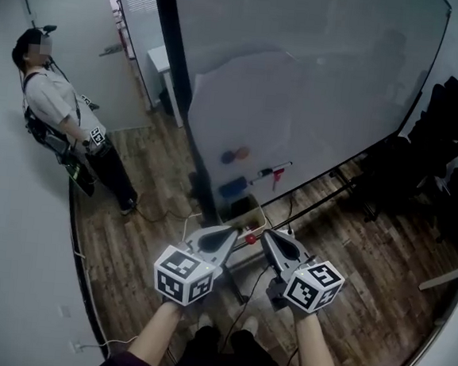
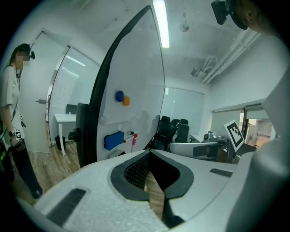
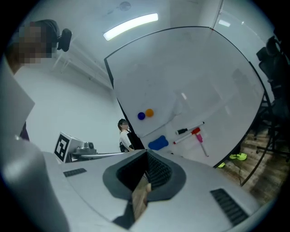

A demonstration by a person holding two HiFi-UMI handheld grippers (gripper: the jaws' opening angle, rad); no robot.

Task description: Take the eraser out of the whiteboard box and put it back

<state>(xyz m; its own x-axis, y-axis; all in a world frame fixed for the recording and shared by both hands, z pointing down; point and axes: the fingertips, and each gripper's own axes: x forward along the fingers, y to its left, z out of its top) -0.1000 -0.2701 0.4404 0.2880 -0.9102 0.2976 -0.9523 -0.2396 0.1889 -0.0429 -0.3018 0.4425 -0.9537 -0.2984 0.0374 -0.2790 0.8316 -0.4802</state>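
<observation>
Before the whiteboard (image 1: 317,82), left tool (image 1: 234,231) and right tool (image 1: 267,235) both fully narrow, empty, blue eraser (image 1: 232,189) beyond.

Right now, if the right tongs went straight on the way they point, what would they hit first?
Probably the whiteboard, close to the blue eraser; nothing seems to stand between, though depth is unclear.

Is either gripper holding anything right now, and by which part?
Nothing is held. The left gripper and the right gripper are both shut with nothing between the jaws; the blue eraser is on the whiteboard, apart from both.
</observation>
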